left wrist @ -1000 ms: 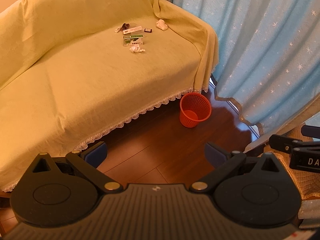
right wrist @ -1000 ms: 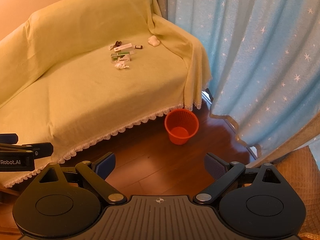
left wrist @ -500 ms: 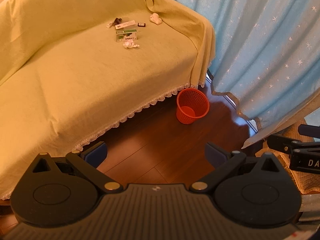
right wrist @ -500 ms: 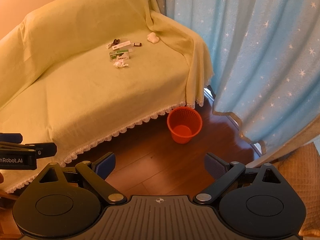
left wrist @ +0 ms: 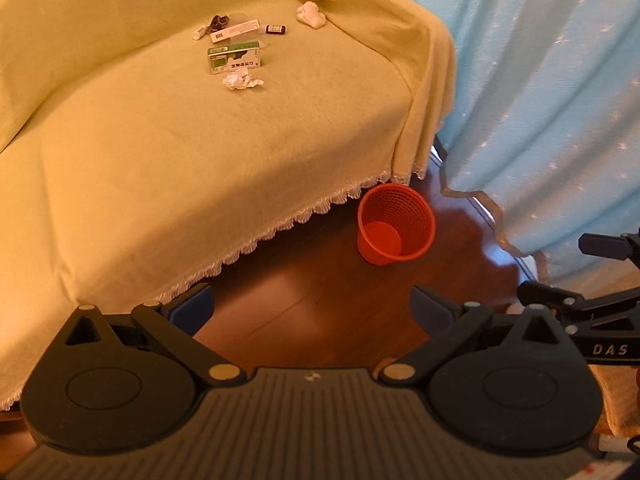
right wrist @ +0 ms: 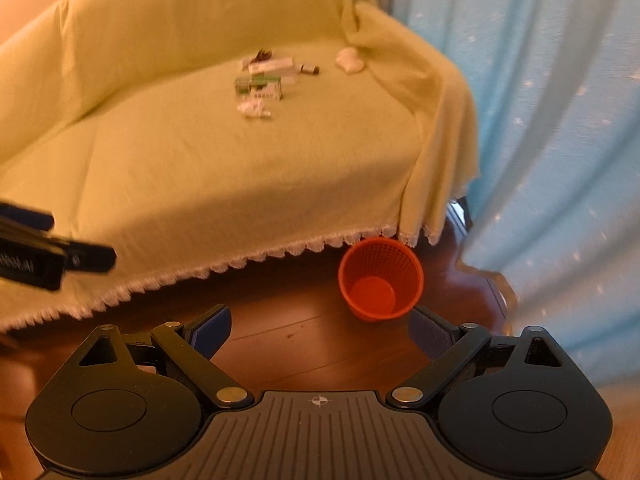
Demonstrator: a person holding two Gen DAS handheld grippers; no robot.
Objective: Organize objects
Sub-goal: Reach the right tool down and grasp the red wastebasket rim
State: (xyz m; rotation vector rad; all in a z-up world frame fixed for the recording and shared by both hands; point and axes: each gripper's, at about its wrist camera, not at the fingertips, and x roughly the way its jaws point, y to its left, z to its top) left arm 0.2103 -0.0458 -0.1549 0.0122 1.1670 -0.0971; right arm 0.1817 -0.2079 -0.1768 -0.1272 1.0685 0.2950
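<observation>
**Closing on the sofa clutter**

Both cameras have drawn nearer the sofa since 1 second ago. Green box, crumpled paper and small bottle lie clustered at 11 o'clock on the seat. Red basket stands on the floor at 1 o'clock, likely for rubbish. Left gripper and right gripper hold nothing, fingers spread, ready to pick.

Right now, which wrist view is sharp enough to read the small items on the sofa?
Left wrist view: crisp on the green box and crumpled paper, with fisheye bending at the edges. Right wrist view: motion-blurred, so the items smear. Both carry a warm orange cast.
</observation>
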